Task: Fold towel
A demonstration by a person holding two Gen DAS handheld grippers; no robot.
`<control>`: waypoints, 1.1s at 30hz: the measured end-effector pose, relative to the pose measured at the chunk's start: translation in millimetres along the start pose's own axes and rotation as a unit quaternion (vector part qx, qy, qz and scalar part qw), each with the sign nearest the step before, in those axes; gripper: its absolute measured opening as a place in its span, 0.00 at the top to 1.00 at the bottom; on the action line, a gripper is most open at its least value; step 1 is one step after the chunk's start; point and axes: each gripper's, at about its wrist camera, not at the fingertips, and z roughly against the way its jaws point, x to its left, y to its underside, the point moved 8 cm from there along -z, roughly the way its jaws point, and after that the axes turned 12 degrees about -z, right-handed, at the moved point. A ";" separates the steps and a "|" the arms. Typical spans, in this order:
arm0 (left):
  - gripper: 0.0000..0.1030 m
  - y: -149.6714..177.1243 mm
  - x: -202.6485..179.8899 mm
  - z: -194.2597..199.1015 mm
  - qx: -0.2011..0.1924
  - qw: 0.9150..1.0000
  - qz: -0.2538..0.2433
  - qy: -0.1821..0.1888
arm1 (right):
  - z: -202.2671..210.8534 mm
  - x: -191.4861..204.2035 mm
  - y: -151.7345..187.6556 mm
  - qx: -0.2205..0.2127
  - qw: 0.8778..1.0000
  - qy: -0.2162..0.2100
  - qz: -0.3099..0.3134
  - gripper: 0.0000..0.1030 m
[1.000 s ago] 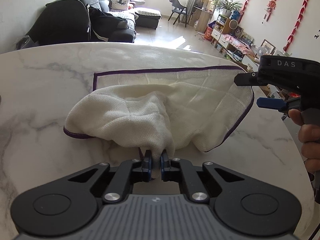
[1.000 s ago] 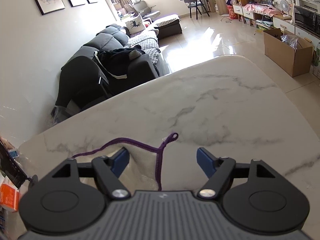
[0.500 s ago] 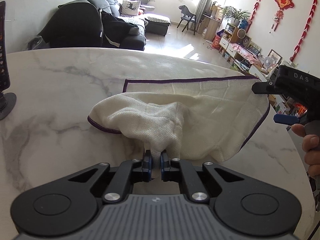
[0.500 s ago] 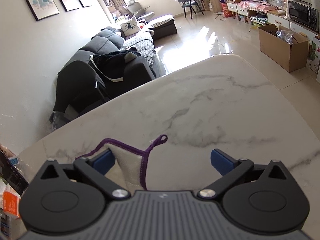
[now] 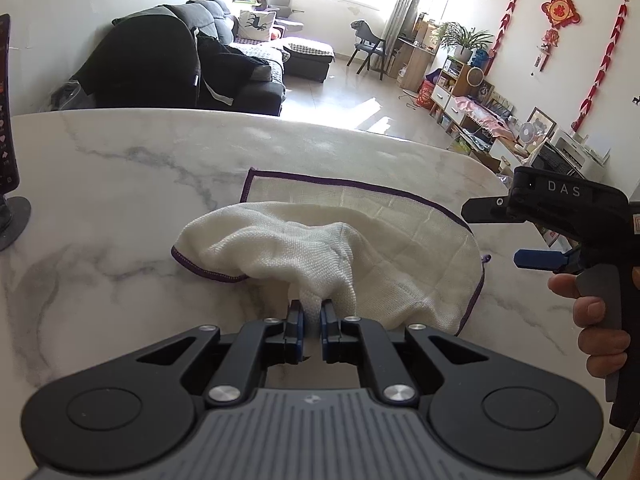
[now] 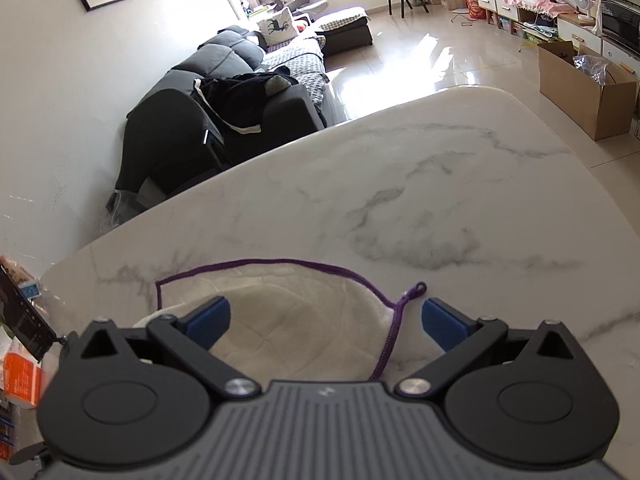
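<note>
One towel (image 5: 404, 240) is seen on the marble table (image 5: 120, 184), its long axis running across the left wrist view from left to right, the far edge lying flat and straight. It is a cream, waffle-textured cloth edged all round with purple stitching, and a small purple hanging loop (image 6: 414, 292) sticks out at its right-hand corner. The near part is bunched and lifted over the flat part, so a rounded fold is formed to the left. Two grippers are counted. The left gripper (image 5: 311, 320) is clamped tight on a pinch of the towel's near edge, cloth squeezed between the blue pads. The right gripper (image 6: 324, 318) is spread wide above the towel's right end; its jaws have just been opening, and the towel corner lies beneath the gap, untouched by either pad. That gripper is held by one hand (image 5: 592, 320), seen just beyond the towel's right edge.
</note>
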 end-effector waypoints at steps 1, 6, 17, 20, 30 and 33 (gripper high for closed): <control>0.93 -0.2 0.5 -0.1 0.000 1.000 0.001 -0.001 | -0.1 0.8 1.3 0.001 1.000 0.000 0.001 0.00; 0.93 0.0 0.4 1.7 -0.003 1.000 0.006 -0.007 | 3.7 6.0 8.6 0.006 1.000 -0.007 0.017 0.07; 0.93 -13.0 13.1 0.1 -0.014 0.999 0.016 -0.024 | 7.9 34.4 39.0 0.058 0.992 -0.055 0.099 0.28; 0.93 -13.9 17.7 -0.3 -0.014 0.999 0.022 -0.029 | 9.1 44.0 50.3 0.072 0.987 -0.067 0.130 0.29; 0.93 -15.5 25.3 2.0 -0.019 0.999 0.031 -0.038 | -2.0 54.1 82.1 0.114 0.967 -0.066 0.217 0.35; 0.93 -15.2 25.6 3.1 -0.020 0.999 0.030 -0.039 | -8.0 52.5 88.1 0.118 0.963 -0.053 0.235 0.43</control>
